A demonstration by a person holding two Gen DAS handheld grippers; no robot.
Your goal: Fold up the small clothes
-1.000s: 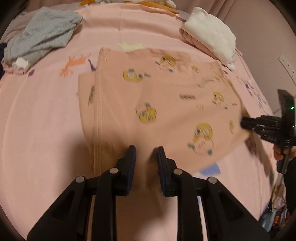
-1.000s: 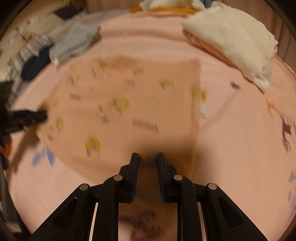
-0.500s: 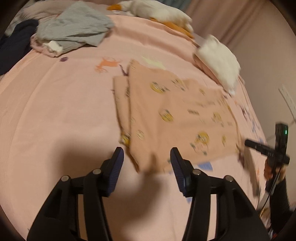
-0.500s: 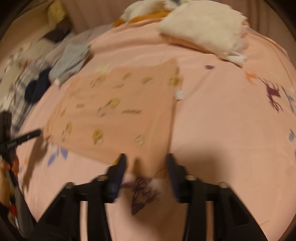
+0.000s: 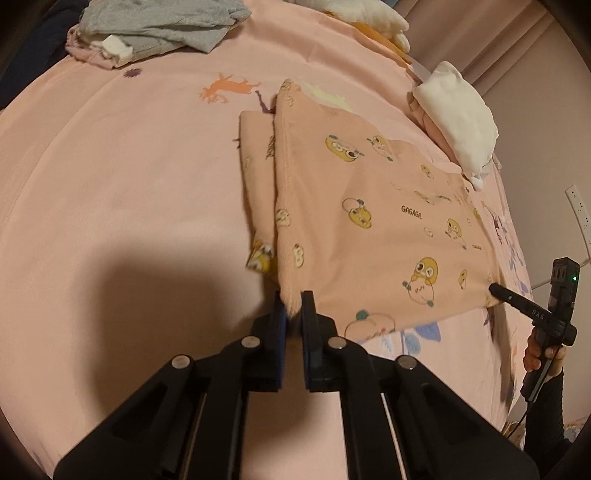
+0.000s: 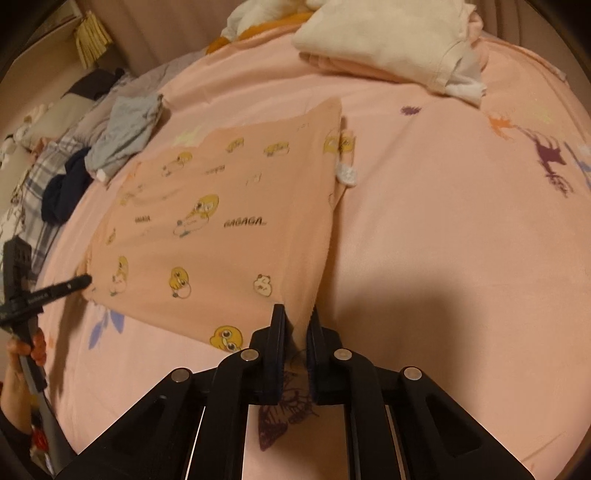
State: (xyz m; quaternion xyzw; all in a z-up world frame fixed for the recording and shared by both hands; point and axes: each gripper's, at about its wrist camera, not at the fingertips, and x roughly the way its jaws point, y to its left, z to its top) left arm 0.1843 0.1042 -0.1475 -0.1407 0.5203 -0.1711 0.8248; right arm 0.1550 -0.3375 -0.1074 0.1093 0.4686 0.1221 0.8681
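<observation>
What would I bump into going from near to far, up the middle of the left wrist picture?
Left gripper with its jaws pinching the corner → peach cartoon garment → orange animal print on the bedsheet → grey clothes pile.

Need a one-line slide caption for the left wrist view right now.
Left gripper pinches the near corner of the peach cartoon-print garment on the pink bedsheet; right gripper holds the opposite corner.

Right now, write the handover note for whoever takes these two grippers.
Left gripper: just closed, pinching the near left corner of the peach printed garment.
Right gripper: just closed, pinching the near right corner.
Garment lies flat on the pink bedsheet, sides already folded in.
Left: probably carry the near edge over to the far edge, then set it with the folded pile.
</observation>
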